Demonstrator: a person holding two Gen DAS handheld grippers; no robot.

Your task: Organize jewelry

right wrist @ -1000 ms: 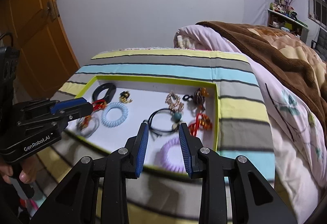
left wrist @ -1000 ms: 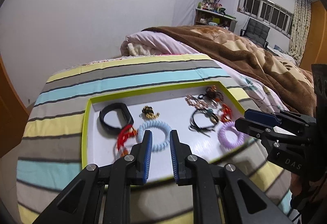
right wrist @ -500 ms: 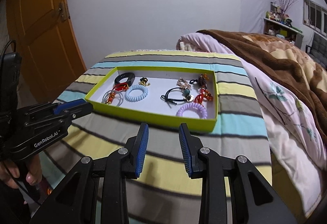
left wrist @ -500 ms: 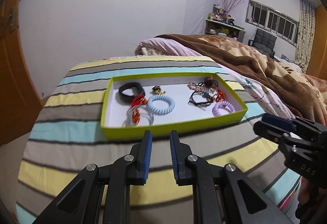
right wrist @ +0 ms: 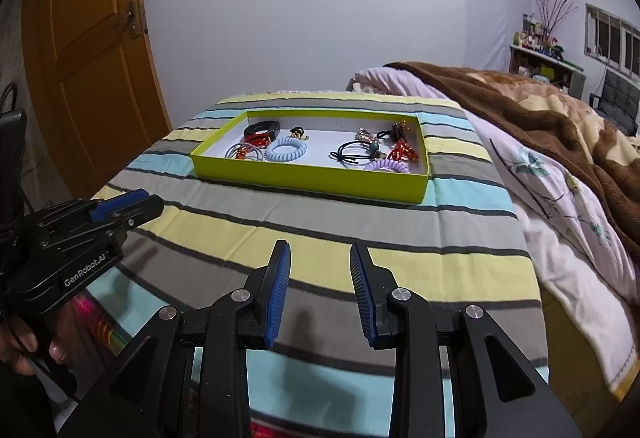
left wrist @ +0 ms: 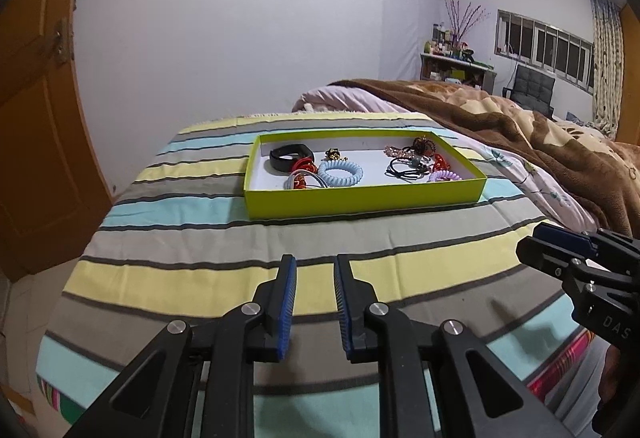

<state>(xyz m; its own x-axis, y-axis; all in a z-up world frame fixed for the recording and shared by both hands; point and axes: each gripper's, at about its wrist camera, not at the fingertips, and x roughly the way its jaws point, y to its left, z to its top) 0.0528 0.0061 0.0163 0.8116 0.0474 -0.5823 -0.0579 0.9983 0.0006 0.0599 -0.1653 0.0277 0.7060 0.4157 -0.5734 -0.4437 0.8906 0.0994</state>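
Observation:
A shallow lime-green tray point(left wrist: 360, 198) point(right wrist: 304, 180) sits on the striped bedspread. It holds a black band point(left wrist: 286, 156), a light blue coil tie point(left wrist: 341, 173) point(right wrist: 286, 150), a purple coil tie point(left wrist: 444, 176) point(right wrist: 386, 167), black elastic ties point(right wrist: 354, 154), red and gold pieces and clear rings point(right wrist: 244, 152). My left gripper point(left wrist: 315, 270) is open and empty, well short of the tray. My right gripper point(right wrist: 320, 258) is open and empty, also well back. Each shows at the edge of the other's view.
A brown blanket point(left wrist: 520, 134) and pink floral quilt point(right wrist: 560, 190) lie to the right. An orange door point(right wrist: 88, 70) stands at the left. The bed's near edge drops off below the grippers. A cluttered shelf point(left wrist: 456, 66) stands far back.
Both grippers have pulled back and away from the tray, from just above its contents to the near part of the bed. Nothing was picked up; the jewelry has not moved.

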